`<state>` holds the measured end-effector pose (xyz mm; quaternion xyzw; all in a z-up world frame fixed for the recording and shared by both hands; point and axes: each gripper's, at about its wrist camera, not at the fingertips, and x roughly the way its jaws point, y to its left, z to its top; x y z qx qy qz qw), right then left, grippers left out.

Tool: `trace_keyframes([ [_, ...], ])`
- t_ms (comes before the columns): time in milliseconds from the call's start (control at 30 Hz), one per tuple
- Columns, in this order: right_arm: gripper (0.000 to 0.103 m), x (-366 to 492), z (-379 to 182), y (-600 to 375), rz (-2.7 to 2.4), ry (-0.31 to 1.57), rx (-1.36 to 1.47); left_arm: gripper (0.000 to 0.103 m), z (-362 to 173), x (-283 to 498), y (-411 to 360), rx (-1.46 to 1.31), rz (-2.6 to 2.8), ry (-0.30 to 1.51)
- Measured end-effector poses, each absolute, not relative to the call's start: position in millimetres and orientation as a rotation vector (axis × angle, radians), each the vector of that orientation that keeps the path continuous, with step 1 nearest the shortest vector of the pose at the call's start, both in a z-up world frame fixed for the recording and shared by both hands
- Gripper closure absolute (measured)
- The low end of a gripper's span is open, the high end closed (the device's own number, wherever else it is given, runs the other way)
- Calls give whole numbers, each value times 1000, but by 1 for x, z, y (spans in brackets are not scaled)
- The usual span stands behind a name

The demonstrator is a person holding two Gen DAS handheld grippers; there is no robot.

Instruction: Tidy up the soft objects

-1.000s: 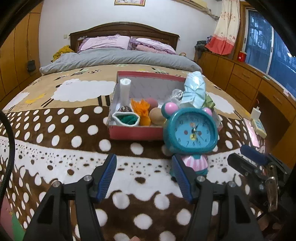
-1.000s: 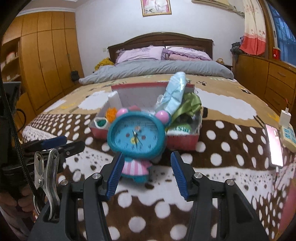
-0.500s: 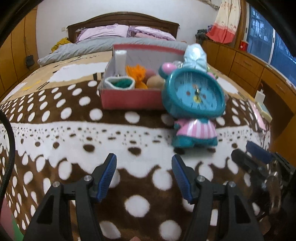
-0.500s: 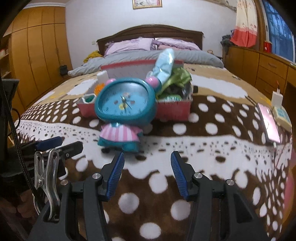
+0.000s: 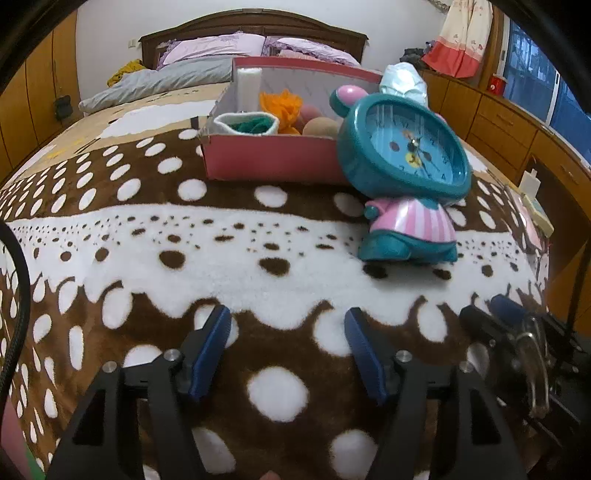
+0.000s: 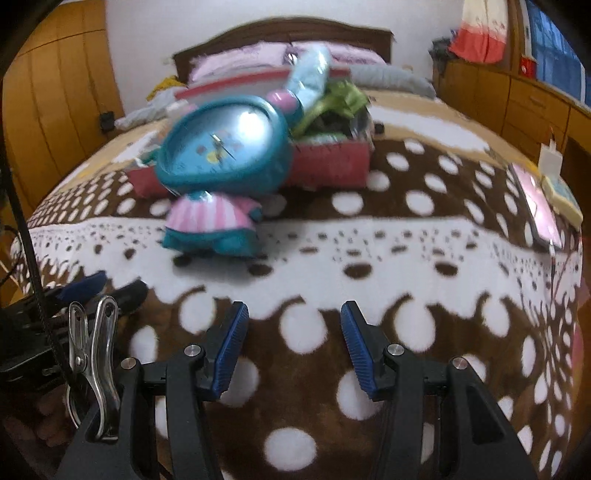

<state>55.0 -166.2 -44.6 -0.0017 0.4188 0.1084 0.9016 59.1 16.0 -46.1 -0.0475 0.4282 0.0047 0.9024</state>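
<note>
1. The pink box (image 5: 269,158) of soft things sits on the spotted blanket (image 5: 221,243) at about 12 o'clock in the left wrist view, well beyond the fingertips. Inside it show a white-rimmed sock with green lining (image 5: 246,124), an orange cloth (image 5: 280,107), a tan ball (image 5: 320,126) and an upright white roll (image 5: 248,86).
2. A pale blue packet (image 6: 309,75) and a green cloth (image 6: 332,101) stick up from the box's right end in the right wrist view, which is blurred.
3. A teal clock (image 5: 406,151) on a pink striped base stands upright just in front of the box, at 1 o'clock for the left view and 11 o'clock for the right.
4. The left gripper (image 5: 288,350) points down at the blanket, its jaws opening, with nothing between the blue pads (image 5: 207,354).
5. The right gripper (image 6: 293,345) tilts down likewise, jaws spread wide and empty, just beside the left one.
6. A phone (image 6: 535,206) lies near the blanket's right edge at 2 o'clock.
7. Pillows (image 5: 218,46) and a wooden headboard (image 5: 255,26) stand far behind.
</note>
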Motion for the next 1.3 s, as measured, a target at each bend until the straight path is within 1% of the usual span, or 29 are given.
trace_keyframes([
  [633, 49, 58, -51, -166, 217, 891, -13, 28, -52, 55, 12, -92, 15, 884],
  [1300, 49, 60, -52, -166, 218, 892, -11, 26, -55, 55, 10, -81, 20, 880],
])
